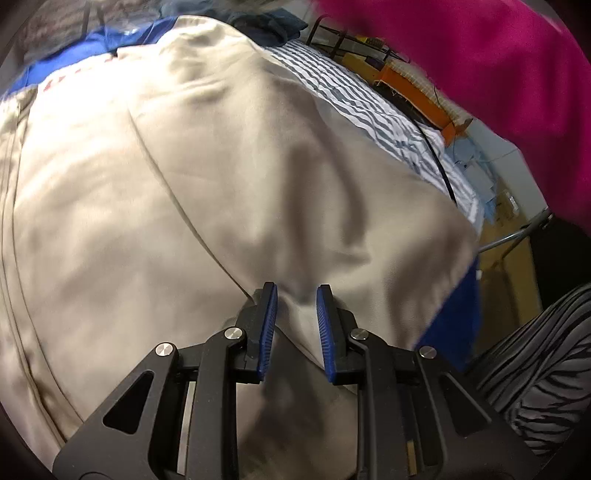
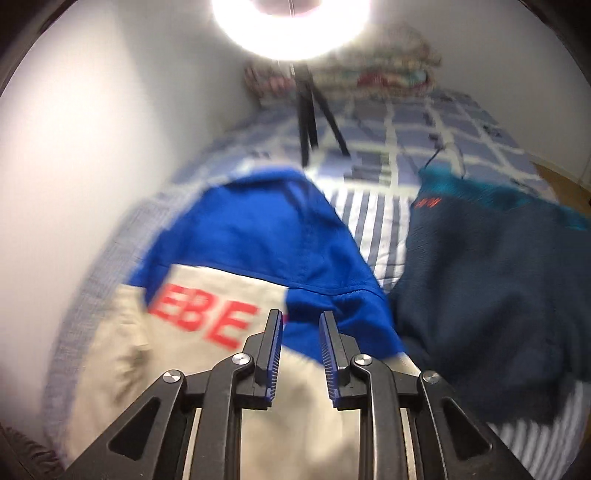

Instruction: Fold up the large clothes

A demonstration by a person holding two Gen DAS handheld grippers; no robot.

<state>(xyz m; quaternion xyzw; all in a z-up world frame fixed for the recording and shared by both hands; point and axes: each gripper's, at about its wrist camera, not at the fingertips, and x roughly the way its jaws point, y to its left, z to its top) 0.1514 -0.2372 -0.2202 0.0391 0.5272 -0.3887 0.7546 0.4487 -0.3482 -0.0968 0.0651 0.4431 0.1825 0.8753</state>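
Right wrist view: ring light [image 2: 291, 22] at top centre blown out to pure white, with glare spreading onto the wall [image 2: 92, 129]. Strong motion blur throughout; red lettering [image 2: 201, 319] smeared, bedding pattern soft. Left wrist view: evenly lit and sharper, soft shadows in the folds of the beige fabric [image 1: 221, 184]; pink sleeve [image 1: 498, 74] blurred, possibly moving. Both views show fisheye bending and dark corners.

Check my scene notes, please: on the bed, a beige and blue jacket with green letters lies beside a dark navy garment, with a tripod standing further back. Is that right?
Not quite: the letters on the beige and blue jacket are red, not green, as the right wrist view shows. The rest holds: the dark navy garment lies beside it on the bed, and the tripod stands further back.
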